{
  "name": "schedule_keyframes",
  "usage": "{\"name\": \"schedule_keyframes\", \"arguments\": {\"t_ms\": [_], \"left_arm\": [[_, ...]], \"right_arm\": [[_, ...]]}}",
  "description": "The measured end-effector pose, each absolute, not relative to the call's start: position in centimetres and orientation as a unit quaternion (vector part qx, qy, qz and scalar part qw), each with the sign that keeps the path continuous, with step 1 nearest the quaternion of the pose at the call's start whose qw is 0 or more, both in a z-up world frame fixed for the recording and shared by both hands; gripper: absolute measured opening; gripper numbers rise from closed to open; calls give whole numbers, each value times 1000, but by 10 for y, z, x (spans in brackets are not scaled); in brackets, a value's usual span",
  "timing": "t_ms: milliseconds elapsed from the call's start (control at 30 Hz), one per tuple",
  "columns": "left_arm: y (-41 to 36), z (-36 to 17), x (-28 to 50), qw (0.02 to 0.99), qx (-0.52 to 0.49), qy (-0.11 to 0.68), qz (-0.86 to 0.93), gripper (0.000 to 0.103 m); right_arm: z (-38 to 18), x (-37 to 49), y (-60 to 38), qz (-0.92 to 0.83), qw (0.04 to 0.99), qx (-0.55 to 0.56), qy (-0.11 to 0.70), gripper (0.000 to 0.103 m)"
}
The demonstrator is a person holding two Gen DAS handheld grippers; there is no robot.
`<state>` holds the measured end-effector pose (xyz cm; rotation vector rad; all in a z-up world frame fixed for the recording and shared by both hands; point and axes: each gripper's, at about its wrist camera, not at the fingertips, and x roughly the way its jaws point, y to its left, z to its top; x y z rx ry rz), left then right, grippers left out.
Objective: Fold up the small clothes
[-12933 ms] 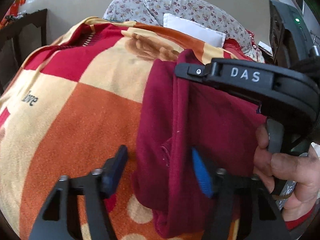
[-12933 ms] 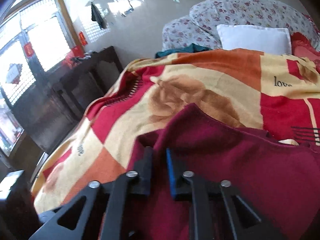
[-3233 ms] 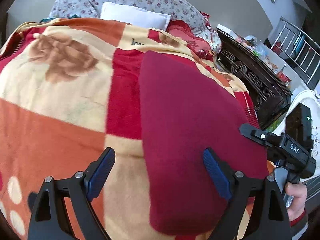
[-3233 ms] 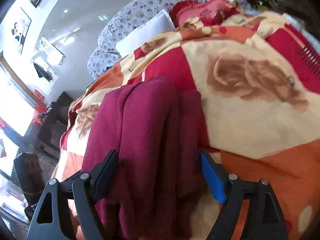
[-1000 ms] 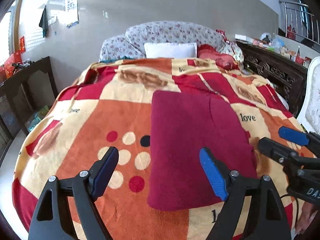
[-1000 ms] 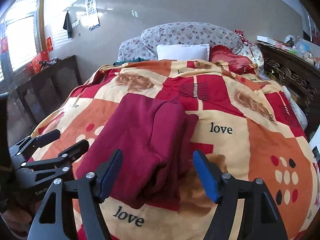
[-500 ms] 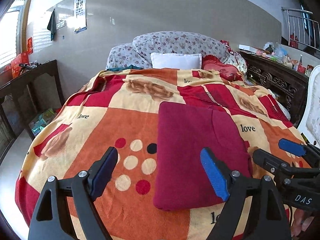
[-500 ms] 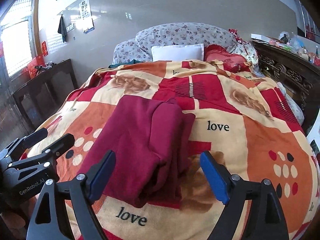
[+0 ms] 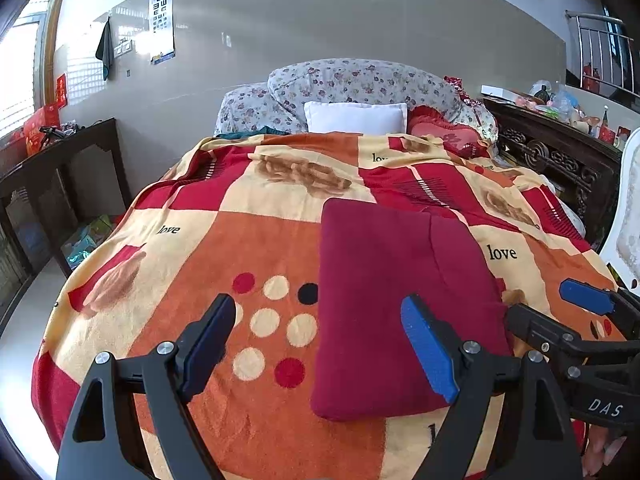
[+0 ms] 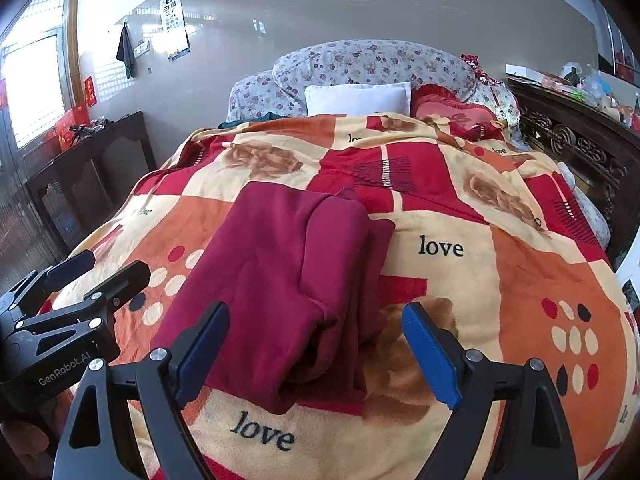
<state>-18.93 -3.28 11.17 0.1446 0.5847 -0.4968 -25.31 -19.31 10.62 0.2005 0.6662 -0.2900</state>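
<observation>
A folded maroon garment (image 9: 400,300) lies flat on the patterned blanket, a neat rectangle with its thicker folded layers (image 10: 336,264) on the right side. My left gripper (image 9: 316,340) hovers open above the near edge of the bed, nothing between its blue pads. My right gripper (image 10: 316,336) is open too, short of the garment's near edge and not touching it. Each gripper shows in the other's view: the right gripper (image 9: 556,312) beside the garment's right edge, the left gripper (image 10: 96,274) off its left side.
The orange, red and cream blanket (image 9: 200,260) covers the whole bed. A white pillow (image 9: 356,118) and floral cushions (image 9: 360,84) sit at the head. A dark cabinet (image 9: 60,184) stands left, a carved sideboard (image 9: 560,160) and a white chair (image 9: 628,220) right.
The right gripper's jaws have spread wider over the last second. Both grippers, down at the garment seconds ago, now hang back from it. The garment lies still.
</observation>
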Motion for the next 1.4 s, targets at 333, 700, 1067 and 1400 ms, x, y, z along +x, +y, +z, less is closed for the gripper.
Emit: {"name": "schedule_keyframes", "arguments": {"t_ms": [333, 700, 1067, 1400], "left_arm": [[-32, 111, -189, 925, 71, 285, -242, 84], [-31, 109, -188, 925, 71, 286, -241, 84], [-33, 109, -187, 924, 72, 287, -241, 84], [-30, 103, -186, 922, 72, 292, -243, 84]], "right_arm": [[102, -252, -193, -140, 928, 97, 332, 94], [98, -250, -194, -137, 926, 102, 338, 95], [96, -249, -194, -136, 925, 103, 339, 95], [93, -249, -194, -133, 923, 104, 345, 96]]}}
